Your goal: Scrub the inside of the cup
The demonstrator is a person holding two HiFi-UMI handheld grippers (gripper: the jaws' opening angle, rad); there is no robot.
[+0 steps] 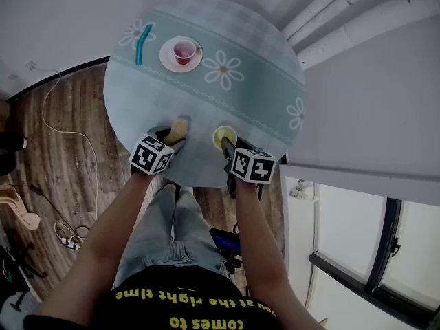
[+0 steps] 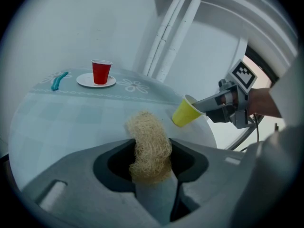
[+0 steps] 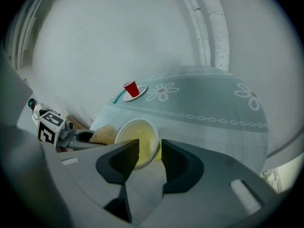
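One red cup (image 1: pixel 183 50) on a saucer (image 1: pixel 167 62), teal stick (image 1: pixel 141 43) beside, beyond yellow cup (image 1: pixel 223 137).

One yellow cup (image 1: pixel 223 137), one red cup (image 1: pixel 183 50), one saucer (image 1: pixel 165 55), one scrubber (image 1: pixel 180 128), one teal stick (image 1: pixel 141 44), maybe brush.

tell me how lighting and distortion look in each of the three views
head view: even soft light on the table, window at lower right blown out; left gripper view: strong fisheye, dark corners, scrubber crisp up close; right gripper view: same fisheye, pipes and table edge bowed, yellow cup slightly soft
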